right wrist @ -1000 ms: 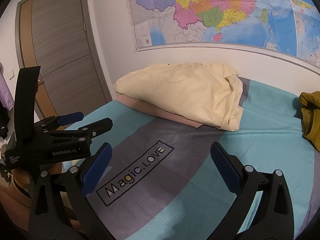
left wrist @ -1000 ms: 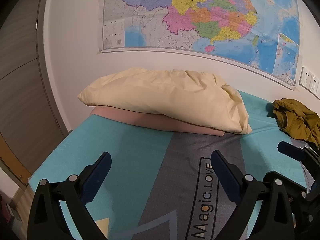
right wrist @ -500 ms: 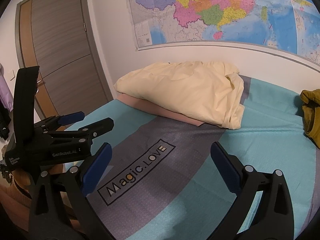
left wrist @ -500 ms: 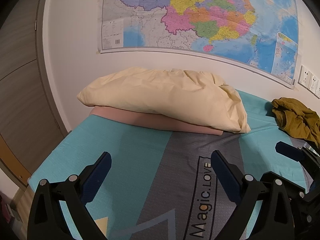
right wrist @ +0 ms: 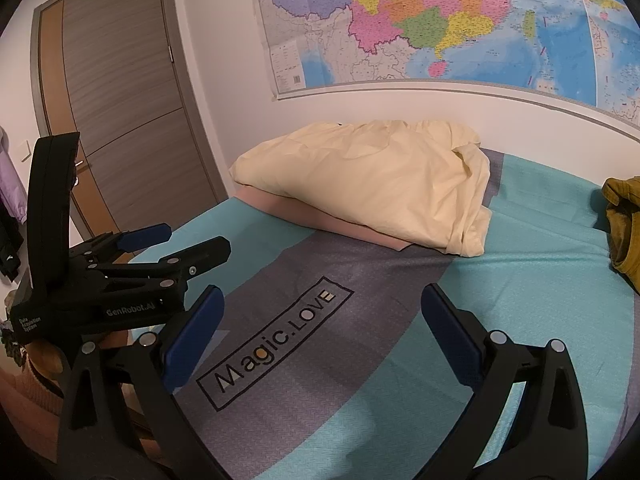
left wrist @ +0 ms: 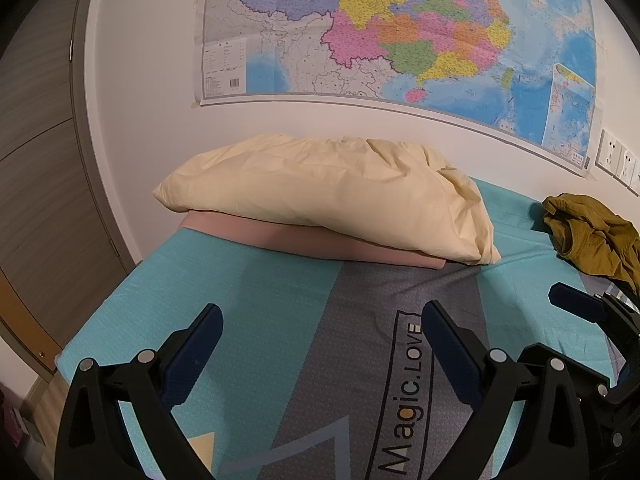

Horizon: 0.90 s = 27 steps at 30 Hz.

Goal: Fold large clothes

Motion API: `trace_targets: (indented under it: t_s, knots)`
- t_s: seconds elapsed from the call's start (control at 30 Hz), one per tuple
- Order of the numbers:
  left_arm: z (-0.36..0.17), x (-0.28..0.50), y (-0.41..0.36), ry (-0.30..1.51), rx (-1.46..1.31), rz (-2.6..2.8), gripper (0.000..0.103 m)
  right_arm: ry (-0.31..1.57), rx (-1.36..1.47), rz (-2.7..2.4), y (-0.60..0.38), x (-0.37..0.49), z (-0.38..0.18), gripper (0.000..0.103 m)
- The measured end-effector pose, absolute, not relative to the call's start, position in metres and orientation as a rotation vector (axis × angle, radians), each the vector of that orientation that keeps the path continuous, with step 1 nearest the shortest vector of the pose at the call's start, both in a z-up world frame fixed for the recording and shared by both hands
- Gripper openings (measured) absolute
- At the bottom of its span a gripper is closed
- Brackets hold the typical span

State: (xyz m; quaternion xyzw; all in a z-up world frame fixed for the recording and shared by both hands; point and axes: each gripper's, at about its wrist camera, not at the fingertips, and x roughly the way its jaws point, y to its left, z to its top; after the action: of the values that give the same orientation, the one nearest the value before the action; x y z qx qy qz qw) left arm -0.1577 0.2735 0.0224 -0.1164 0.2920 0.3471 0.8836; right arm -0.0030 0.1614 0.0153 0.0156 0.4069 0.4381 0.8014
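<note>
An olive-mustard garment (left wrist: 592, 236) lies crumpled at the far right of the bed; its edge shows in the right wrist view (right wrist: 624, 224). My left gripper (left wrist: 320, 348) is open and empty above the teal and grey bed sheet (left wrist: 248, 292). My right gripper (right wrist: 322, 328) is open and empty above the sheet's "Magic.LOVE" print (right wrist: 276, 340). The left gripper shows from the side in the right wrist view (right wrist: 160, 256). The right gripper's blue fingertip (left wrist: 572, 302) shows in the left wrist view, below the garment.
A cream pillow (left wrist: 332, 196) lies on a pink pillow (left wrist: 312, 240) at the head of the bed, against a white wall with a large map (left wrist: 400, 28). A wooden door (right wrist: 116, 92) stands at the left. Wall sockets (left wrist: 618, 160) are at the right.
Both grippers have drifted slightly; the garment sits a little further into the left wrist view. Both stay open and empty.
</note>
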Motion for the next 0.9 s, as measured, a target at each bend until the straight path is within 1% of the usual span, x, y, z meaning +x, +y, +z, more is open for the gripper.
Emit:
trace_targets:
  t_s: [0.9]
  knots:
    - [0.0257,-0.1592,0.2705,0.604,-0.234,0.71,0.096,0.865,0.037,0.93,0.1636,-0.0089,0.0209,0.097]
